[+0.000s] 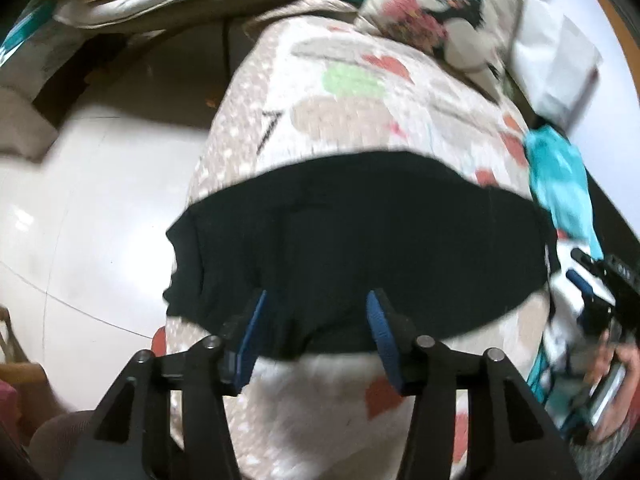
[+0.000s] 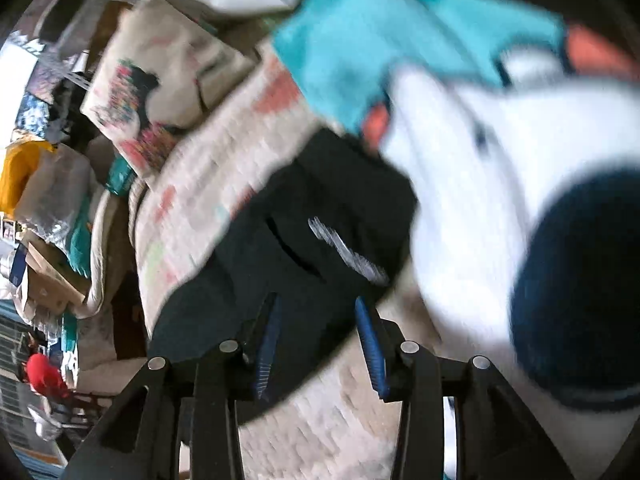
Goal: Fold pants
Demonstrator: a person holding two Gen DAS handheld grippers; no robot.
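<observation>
Black pants (image 1: 360, 232) lie folded into a wide band across a bed with a patterned cover (image 1: 360, 112). My left gripper (image 1: 316, 300) hovers over their near edge, open, its blue pads apart with only the cloth below them. In the right wrist view the pants (image 2: 320, 216) show a white printed mark. My right gripper (image 2: 318, 304) is open above their near corner, nothing pressed between its pads. That right gripper (image 1: 592, 276) also shows at the right edge of the left wrist view, in a hand (image 1: 616, 356).
A teal garment (image 1: 560, 176) (image 2: 360, 40) and a white one with a navy part (image 2: 500, 200) lie right of the pants. A printed pillow (image 1: 432, 12) sits at the bed's far end. White tiled floor (image 1: 80, 220) lies left of the bed, clutter (image 2: 48, 200) beyond it.
</observation>
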